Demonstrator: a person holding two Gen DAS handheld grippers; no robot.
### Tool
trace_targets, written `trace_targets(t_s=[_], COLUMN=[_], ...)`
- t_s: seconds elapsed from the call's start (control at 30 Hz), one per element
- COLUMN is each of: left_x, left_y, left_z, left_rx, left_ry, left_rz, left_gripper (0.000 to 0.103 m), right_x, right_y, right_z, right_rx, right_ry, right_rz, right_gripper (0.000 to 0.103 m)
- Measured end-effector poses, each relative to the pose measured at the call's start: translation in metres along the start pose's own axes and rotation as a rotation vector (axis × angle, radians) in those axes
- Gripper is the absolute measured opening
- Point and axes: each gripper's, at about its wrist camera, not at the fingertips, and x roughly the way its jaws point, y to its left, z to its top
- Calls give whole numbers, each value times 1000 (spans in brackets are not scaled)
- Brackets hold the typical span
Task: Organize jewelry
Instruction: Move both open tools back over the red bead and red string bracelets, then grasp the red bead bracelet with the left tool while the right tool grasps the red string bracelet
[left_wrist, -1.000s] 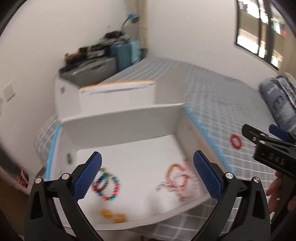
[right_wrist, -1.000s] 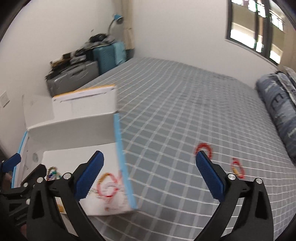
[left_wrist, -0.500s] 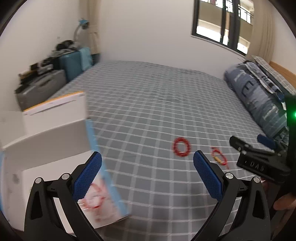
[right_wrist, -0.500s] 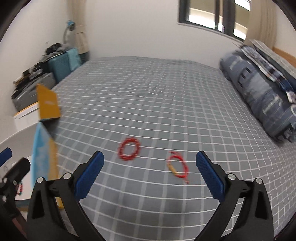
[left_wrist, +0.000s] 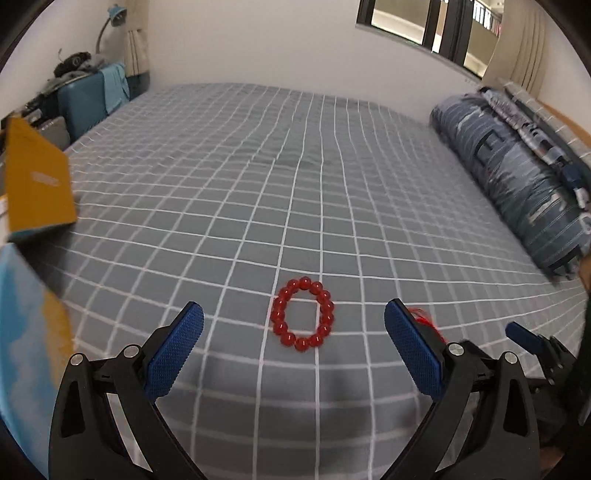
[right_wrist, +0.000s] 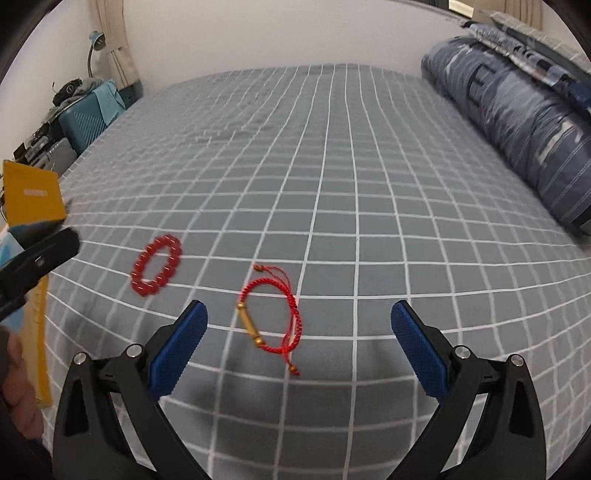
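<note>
A red bead bracelet (left_wrist: 303, 314) lies on the grey checked bed sheet, just ahead of my open, empty left gripper (left_wrist: 293, 350) and centred between its blue pads. It also shows in the right wrist view (right_wrist: 157, 265), to the left. A red cord bracelet with a gold tube (right_wrist: 271, 314) lies ahead of my open, empty right gripper (right_wrist: 299, 347), left of its centre. In the left wrist view the cord bracelet (left_wrist: 421, 316) is mostly hidden behind the right finger. The box (left_wrist: 33, 288) with a yellow flap stands at the far left.
A folded blue striped duvet (left_wrist: 517, 173) lies along the bed's right side. Suitcases (left_wrist: 88, 99) and clutter stand beyond the bed's far left corner. The right gripper's tip (left_wrist: 532, 341) shows at the left wrist view's right edge.
Both grippers have swung right, away from the white box holding several bracelets, to face the two red bracelets on the bed. Both stayed open and empty.
</note>
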Motion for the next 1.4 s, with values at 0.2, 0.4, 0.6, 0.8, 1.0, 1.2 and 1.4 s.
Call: trace_targets(t_s=[0.2,0.4,0.6,0.8,1.0,1.2,1.4], left_x=[59,94,99,97,91,88,84], left_y=[-11,-16,-12,-9,-11,-18,-18], left_z=[-3,-20,-25,-26,-28,-29,-30], left_rx=[53,82,66,62,78,106,106], left_ry=[48,114,124,121,114,104,97], left_rz=[40,54,53,76,68,60,55], left_gripper=[96,96,96,84,57,28,27], right_x=[33,52,53,54,52,53,50], right_y=[6,7,2,-2,-3,-1,0], right_z=[-7,-16,-18,-17,-16,-15,-14], right_rx=[-71,-83,-60,-51,-52,-58,-68], right_ry=[18,46,38,39,31,26,4], right_rz=[12,15,36,13,-7,-17,-19], right_gripper=[96,96,95,75,46,30,11])
